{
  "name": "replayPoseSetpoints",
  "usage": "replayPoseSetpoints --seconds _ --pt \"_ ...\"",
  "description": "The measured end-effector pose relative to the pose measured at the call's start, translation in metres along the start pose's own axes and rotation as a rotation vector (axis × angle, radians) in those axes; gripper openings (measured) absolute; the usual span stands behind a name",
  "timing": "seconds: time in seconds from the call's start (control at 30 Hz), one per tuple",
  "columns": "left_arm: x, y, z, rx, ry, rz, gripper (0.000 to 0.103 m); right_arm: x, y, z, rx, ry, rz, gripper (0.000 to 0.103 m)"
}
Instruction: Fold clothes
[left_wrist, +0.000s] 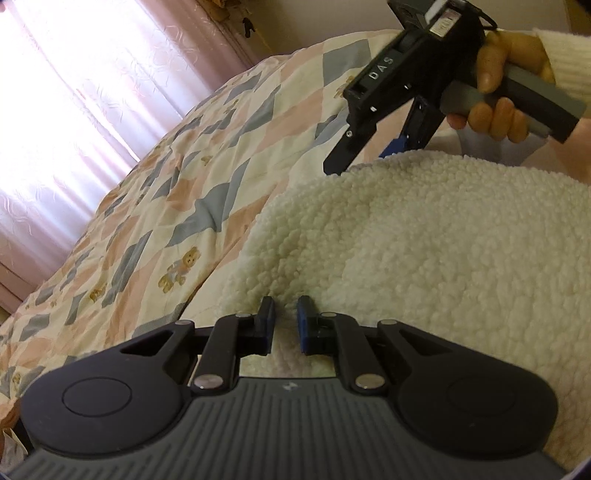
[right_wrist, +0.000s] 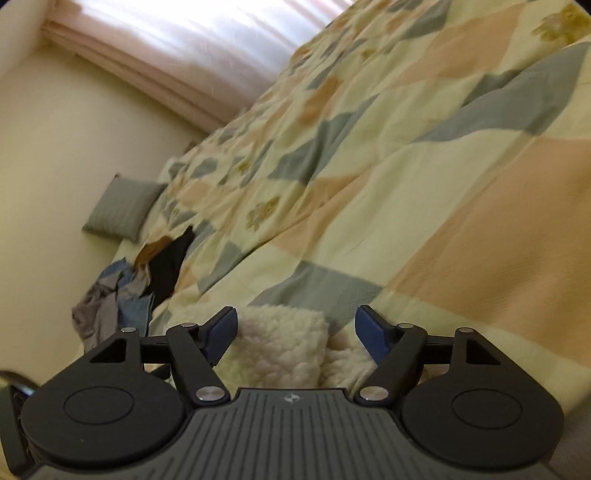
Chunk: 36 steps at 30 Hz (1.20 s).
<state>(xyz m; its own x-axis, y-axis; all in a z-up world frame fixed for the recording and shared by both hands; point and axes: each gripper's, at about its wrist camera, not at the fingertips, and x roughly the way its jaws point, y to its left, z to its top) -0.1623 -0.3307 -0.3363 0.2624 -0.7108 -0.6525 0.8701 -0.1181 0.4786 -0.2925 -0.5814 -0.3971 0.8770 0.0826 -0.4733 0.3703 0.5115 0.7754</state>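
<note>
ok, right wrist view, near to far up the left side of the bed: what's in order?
right gripper, jaws wide open → cream fleece garment between the fingers → heap of loose clothes at the quilt's edge → grey-green pillow against the wall → pink curtain.

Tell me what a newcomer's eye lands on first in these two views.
First the cream fleece garment, bulky on the patchwork quilt, with the left gripper nearly closed on its edge. Then the right gripper, open over a fleece fold. A heap of dark clothes lies at the far bedside.
</note>
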Motion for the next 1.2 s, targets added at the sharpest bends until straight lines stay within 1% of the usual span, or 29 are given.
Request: replayPoseSetpoints --seconds 0.03,0.07,0.1,0.17,0.2,0.27,0.33,0.37,0.47,0.5,0.53,0.6,0.67,0.73,0.8,0.83,0.87,0.93,0.97,1.0,1.03,1.1,1.17,1.2 --pt "0.000 0.001 -0.001 -0.005 -0.001 0.000 0.008 -0.002 0.001 -0.003 0.004 -0.008 0.037 0.048" --pt "-0.001 0.000 -0.001 -0.008 -0.001 0.001 0.008 -0.005 0.002 -0.006 0.008 -0.019 0.068 0.032" --pt "-0.001 0.000 -0.001 -0.011 -0.002 0.003 0.008 -0.013 0.006 -0.010 0.004 -0.046 0.074 0.019" --pt "-0.003 0.002 0.000 -0.024 -0.009 0.001 0.008 -0.027 0.012 -0.018 -0.004 -0.100 0.085 0.011" --pt "-0.005 0.003 0.001 -0.031 -0.013 -0.001 0.008 -0.035 0.016 -0.022 -0.014 -0.131 0.088 0.010" --pt "-0.009 0.003 0.006 -0.031 -0.030 -0.002 0.009 -0.062 0.039 -0.035 -0.101 -0.243 0.059 0.008" --pt "-0.013 -0.001 0.015 -0.015 -0.054 -0.007 0.009 -0.084 0.065 -0.048 -0.200 -0.327 0.002 0.007" --pt "-0.015 -0.003 0.020 -0.005 -0.065 -0.011 0.009 -0.085 0.074 -0.054 -0.256 -0.348 -0.072 0.007" --pt "-0.010 -0.015 0.033 0.048 -0.062 -0.020 0.008 -0.091 0.101 -0.072 -0.423 -0.409 -0.296 0.006" --pt "-0.005 -0.022 0.037 0.079 -0.048 -0.016 0.008 -0.091 0.108 -0.077 -0.467 -0.419 -0.373 0.006" --pt "0.002 -0.030 0.040 0.118 -0.028 -0.008 0.008 -0.079 0.100 -0.075 -0.446 -0.381 -0.451 0.006" --pt "0.014 -0.038 0.045 0.147 -0.006 -0.008 0.008 -0.057 0.073 -0.068 -0.365 -0.323 -0.520 0.006" --pt "0.016 -0.034 0.047 0.128 -0.018 -0.041 0.008 -0.041 0.045 -0.062 -0.287 -0.280 -0.543 0.006" --pt "0.007 -0.015 0.046 0.051 -0.034 -0.086 0.012 -0.042 0.046 -0.060 -0.281 -0.286 -0.542 0.006" --pt "-0.008 0.011 0.042 -0.056 -0.054 -0.142 0.019 -0.042 0.047 -0.059 -0.274 -0.292 -0.540 0.006" --pt "-0.017 0.024 0.040 -0.109 -0.073 -0.160 0.020 -0.042 0.048 -0.058 -0.271 -0.295 -0.540 0.006" --pt "-0.023 0.032 0.039 -0.140 -0.088 -0.152 0.020 -0.042 0.048 -0.057 -0.268 -0.298 -0.539 0.007" --pt "-0.018 0.034 0.041 -0.145 -0.085 -0.135 0.019 -0.043 0.050 -0.056 -0.261 -0.304 -0.537 0.008" --pt "-0.016 0.034 0.042 -0.148 -0.083 -0.127 0.019 -0.043 0.050 -0.055 -0.258 -0.306 -0.537 0.012" --pt "-0.013 0.035 0.043 -0.149 -0.079 -0.120 0.020 -0.043 0.051 -0.055 -0.255 -0.309 -0.536 0.020" --pt "-0.001 0.028 0.045 -0.128 -0.054 -0.135 0.018 -0.044 0.051 -0.054 -0.252 -0.312 -0.535 0.020" --pt "0.018 0.013 0.045 -0.076 -0.006 -0.105 0.012 -0.045 0.054 -0.053 -0.251 -0.323 -0.535 0.029" --pt "0.020 0.003 0.043 -0.056 -0.012 -0.083 0.011 -0.054 0.073 -0.056 -0.316 -0.385 -0.550 0.028" --pt "0.019 0.002 0.043 -0.063 -0.018 -0.089 0.011 -0.056 0.084 -0.059 -0.368 -0.397 -0.523 0.028"
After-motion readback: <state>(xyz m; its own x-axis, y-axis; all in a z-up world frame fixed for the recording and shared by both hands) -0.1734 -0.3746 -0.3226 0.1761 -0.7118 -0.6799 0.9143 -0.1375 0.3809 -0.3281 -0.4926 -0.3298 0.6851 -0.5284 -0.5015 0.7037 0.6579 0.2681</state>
